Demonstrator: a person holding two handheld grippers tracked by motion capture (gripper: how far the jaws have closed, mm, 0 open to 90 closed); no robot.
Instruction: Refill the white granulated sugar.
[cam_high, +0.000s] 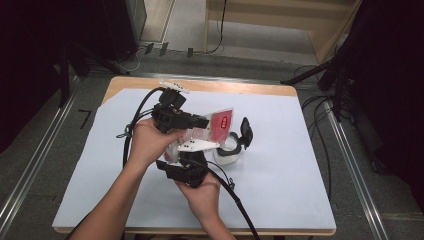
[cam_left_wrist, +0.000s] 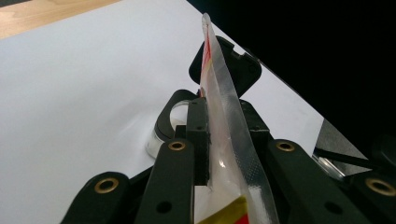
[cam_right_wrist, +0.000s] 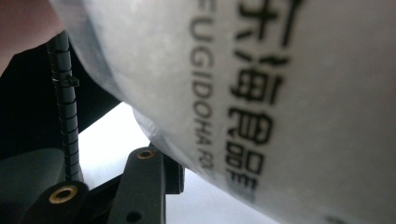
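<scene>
High view: both hands meet over the middle of the white sheet (cam_high: 280, 165) that covers the table. The left gripper (cam_high: 200, 121) points toward the right of the picture and its jaws are clamped on a red and clear plastic pouch (cam_high: 220, 123), which stands up on edge above the sheet. The right gripper (cam_high: 192, 162) sits just below it, against the lower part of the same pouch. Just beside the pouch, to the right, stands a small clear jar (cam_high: 228, 152) with a black flip lid (cam_high: 246, 131) swung open.

Left gripper view adds the grip itself: the pouch's sealed edge (cam_left_wrist: 224, 107) runs upright between the two black pads, pinched flat, with the jar (cam_left_wrist: 175, 119) and its lid (cam_left_wrist: 238, 67) behind on the sheet.

Right gripper view gives the pouch's white side (cam_right_wrist: 289, 93) close up, with black printed lettering; one jaw shows beneath it, and I cannot tell whether this gripper is clamped on it.
</scene>
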